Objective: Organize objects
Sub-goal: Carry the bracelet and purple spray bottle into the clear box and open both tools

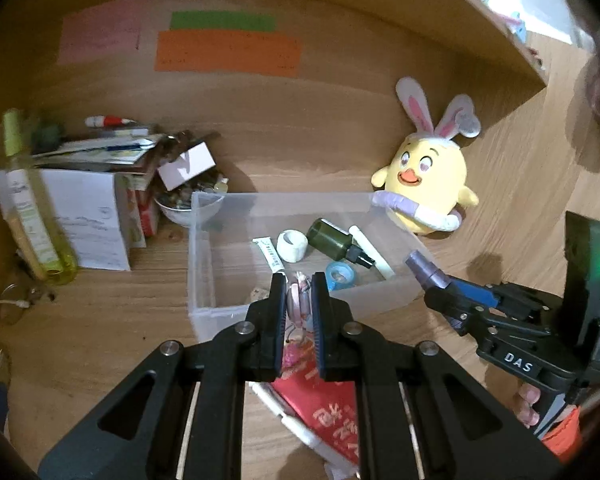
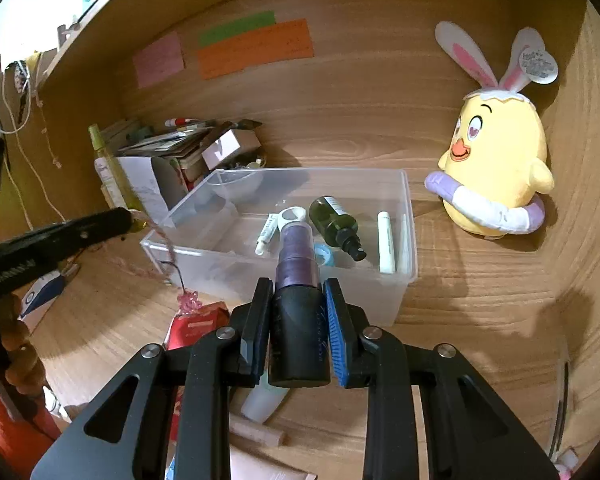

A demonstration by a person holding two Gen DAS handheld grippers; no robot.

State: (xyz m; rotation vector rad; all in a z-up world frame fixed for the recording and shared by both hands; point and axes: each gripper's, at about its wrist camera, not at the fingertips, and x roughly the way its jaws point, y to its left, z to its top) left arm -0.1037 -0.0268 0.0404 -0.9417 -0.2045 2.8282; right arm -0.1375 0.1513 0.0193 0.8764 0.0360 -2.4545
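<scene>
Jaws of the left gripper (image 1: pixel 299 280) are narrowed on a pink charm (image 1: pixel 297 300); the right gripper (image 2: pixel 299 292) is clamped on a dark spray bottle (image 2: pixel 299 320), purple-necked, just before the bin's near wall. Inside the clear plastic bin (image 2: pixel 396 300) are seen 1 green bottle (image 2: pixel 334 222), 1 tube (image 2: pixel 267 234), tape rolls and a white stick.

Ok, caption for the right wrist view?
Right gripper holds a purple spray bottle before the clear bin of toiletries.
</scene>
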